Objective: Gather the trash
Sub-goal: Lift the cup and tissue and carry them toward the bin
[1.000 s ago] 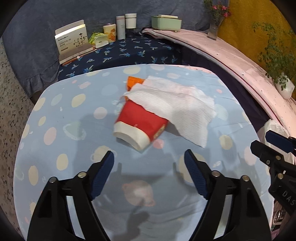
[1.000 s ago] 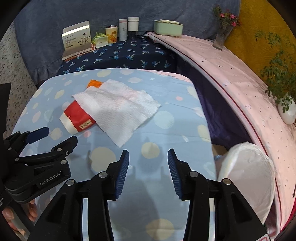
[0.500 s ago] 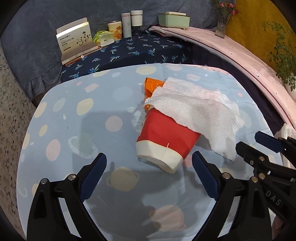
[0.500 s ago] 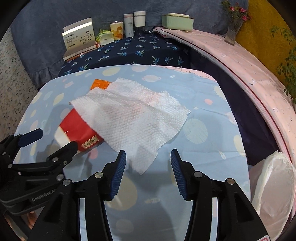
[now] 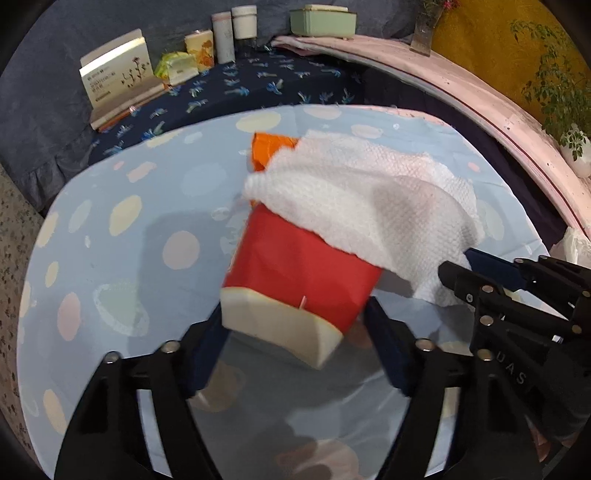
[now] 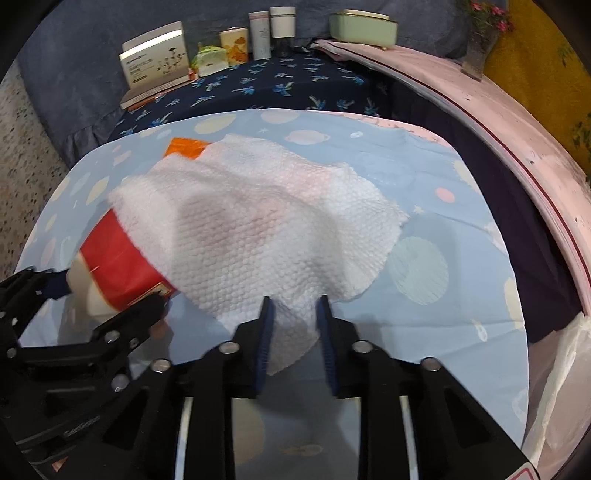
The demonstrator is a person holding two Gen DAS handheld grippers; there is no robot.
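A red paper cup point(image 5: 295, 273) with a cream rim lies on its side on the blue spotted tablecloth point(image 5: 122, 236). A white paper towel point(image 5: 373, 206) drapes over its far end, with an orange wrapper point(image 5: 273, 147) behind. My left gripper point(image 5: 295, 332) is open, its jaws on either side of the cup's rim end. In the right wrist view my right gripper point(image 6: 293, 317) is open, its jaws on either side of the paper towel's point(image 6: 258, 236) near corner; the cup point(image 6: 118, 266) shows at left.
A white plastic bag point(image 6: 561, 387) hangs off the table's right edge. Behind the table a dark blue bench carries a box point(image 5: 118, 74), cans point(image 5: 225, 37) and a green container point(image 5: 321, 20). A pink ledge point(image 5: 480, 99) curves along the right, with plants.
Both grippers have moved forward. The left jaws now straddle the cup's rim end; the right jaws have narrowed and now straddle the towel's near corner.
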